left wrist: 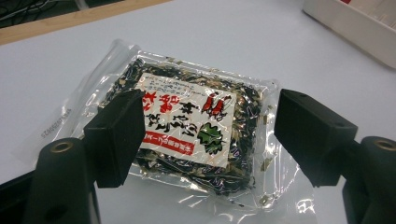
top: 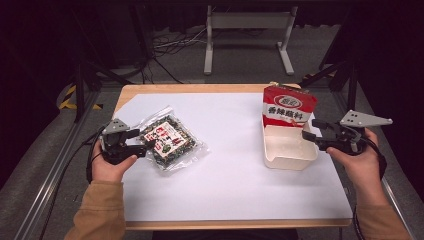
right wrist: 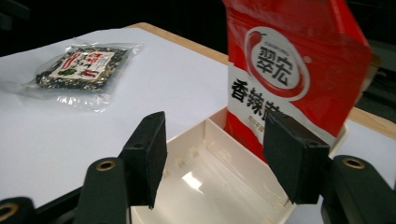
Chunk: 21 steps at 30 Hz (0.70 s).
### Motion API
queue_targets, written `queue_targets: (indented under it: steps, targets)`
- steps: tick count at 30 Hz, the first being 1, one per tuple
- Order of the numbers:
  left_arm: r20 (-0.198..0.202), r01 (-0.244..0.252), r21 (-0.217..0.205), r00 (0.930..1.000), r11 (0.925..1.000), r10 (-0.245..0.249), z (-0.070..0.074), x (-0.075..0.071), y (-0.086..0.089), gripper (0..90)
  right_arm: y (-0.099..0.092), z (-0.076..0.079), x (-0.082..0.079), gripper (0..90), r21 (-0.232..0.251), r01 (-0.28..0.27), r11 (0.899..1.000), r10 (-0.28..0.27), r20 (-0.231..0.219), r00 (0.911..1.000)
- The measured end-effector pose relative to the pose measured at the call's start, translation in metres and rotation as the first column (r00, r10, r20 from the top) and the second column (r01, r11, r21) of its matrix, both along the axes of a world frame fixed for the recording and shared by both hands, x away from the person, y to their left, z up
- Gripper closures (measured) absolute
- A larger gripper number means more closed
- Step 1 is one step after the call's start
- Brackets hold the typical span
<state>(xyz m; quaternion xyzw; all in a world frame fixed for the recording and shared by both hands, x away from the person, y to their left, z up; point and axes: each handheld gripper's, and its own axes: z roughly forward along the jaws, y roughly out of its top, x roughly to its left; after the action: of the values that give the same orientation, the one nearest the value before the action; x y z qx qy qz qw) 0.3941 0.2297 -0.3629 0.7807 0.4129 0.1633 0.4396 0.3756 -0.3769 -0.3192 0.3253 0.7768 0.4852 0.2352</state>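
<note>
crinkly clear packet (left wrist: 187,135) — flat, dark flakes | glossy red pouch (top: 289,109) — upright

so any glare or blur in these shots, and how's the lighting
High view: white table sheet evenly lit, surroundings dark, picture a bit soft. Left gripper view: bright glints on the clear plastic packet of dark dried herbs; the black jaws near the lens look soft. Right gripper view: red and white standing pouch sharp, a small shine on the floor of the white plastic tray, background black.
</note>
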Motion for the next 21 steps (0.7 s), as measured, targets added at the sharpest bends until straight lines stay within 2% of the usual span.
queue_targets:
  steps: [5, 10, 12, 13, 16, 19, 21]
  targets:
    - [-0.013, 0.001, -0.004, 0.9999, 1.0000, -0.001, 0.000, 0.002, 0.003, 25.4, 0.008, -0.005, -0.008, 39.2, 0.028, -0.043, 0.999, 0.043, 0.005, 0.9991]
    - [-0.025, -0.020, -0.007, 0.9995, 0.9998, 0.020, 0.002, 0.007, 0.007, 26.3, 0.016, -0.011, -0.011, 38.8, 0.005, -0.067, 0.998, 0.067, -0.011, 0.9977]
    - [-0.028, -0.014, -0.001, 0.9995, 0.9999, 0.014, 0.002, 0.009, 0.009, 26.8, 0.020, -0.013, -0.011, 38.6, 0.001, -0.074, 0.997, 0.074, -0.018, 0.9971]
    - [-0.043, -0.033, 0.000, 0.9985, 0.9995, 0.033, 0.001, 0.011, 0.010, 27.6, 0.022, -0.015, -0.012, 38.7, -0.001, -0.077, 0.997, 0.077, -0.024, 0.9967]
    - [-0.050, -0.057, -0.009, 0.9972, 0.9983, 0.056, 0.001, 0.014, 0.011, 31.0, 0.026, -0.016, -0.013, 38.9, -0.001, -0.085, 0.996, 0.084, -0.032, 0.9959]
    - [-0.059, -0.108, -0.012, 0.9925, 0.9941, 0.107, -0.004, 0.024, 0.017, 31.7, 0.038, -0.021, -0.016, 39.3, -0.015, -0.124, 0.992, 0.123, -0.046, 0.9914]
    - [-0.066, -0.118, -0.015, 0.9909, 0.9929, 0.117, -0.006, 0.028, 0.020, 31.0, 0.044, -0.022, -0.018, 39.3, -0.024, -0.141, 0.990, 0.139, -0.045, 0.9892]
